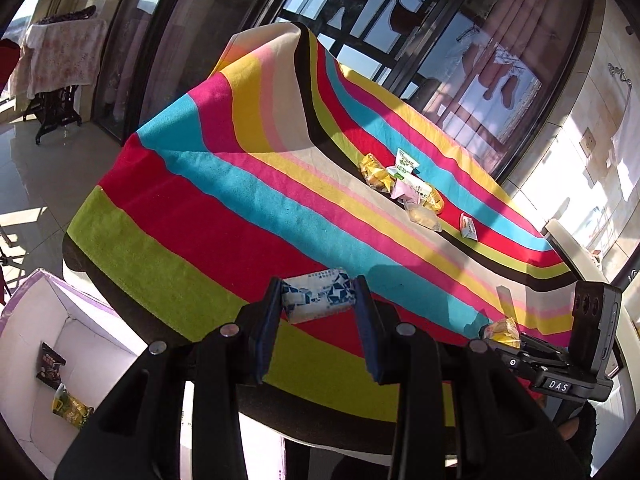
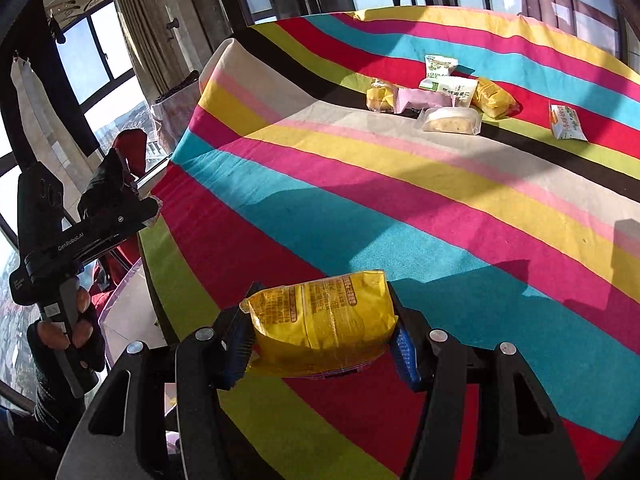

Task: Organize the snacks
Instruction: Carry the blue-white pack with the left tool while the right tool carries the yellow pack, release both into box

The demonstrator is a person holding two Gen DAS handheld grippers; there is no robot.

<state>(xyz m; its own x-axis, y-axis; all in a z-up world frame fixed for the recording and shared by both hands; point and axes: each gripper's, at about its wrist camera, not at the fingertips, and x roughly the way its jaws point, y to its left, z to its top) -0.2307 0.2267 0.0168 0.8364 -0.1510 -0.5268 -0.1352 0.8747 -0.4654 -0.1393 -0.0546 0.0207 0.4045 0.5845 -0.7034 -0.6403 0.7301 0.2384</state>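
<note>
My left gripper [image 1: 318, 300] is shut on a blue-and-white snack packet [image 1: 318, 299], held above the near edge of the striped tablecloth [image 1: 224, 216]. My right gripper [image 2: 322, 328] is shut on a yellow snack bag [image 2: 324, 320] over the cloth's near side; it also shows in the left wrist view [image 1: 502, 332]. A pile of several snack packets [image 2: 440, 96] lies on the far part of the table, with one white packet [image 2: 566, 122] apart to its right. The pile also shows in the left wrist view [image 1: 404, 184].
A white open box [image 1: 52, 344] with a purple rim stands on the floor left of the table; it holds a dark packet [image 1: 50, 364] and a yellow-green packet [image 1: 72, 406]. Windows and curtains stand behind the table. A covered side table [image 1: 60, 56] is far left.
</note>
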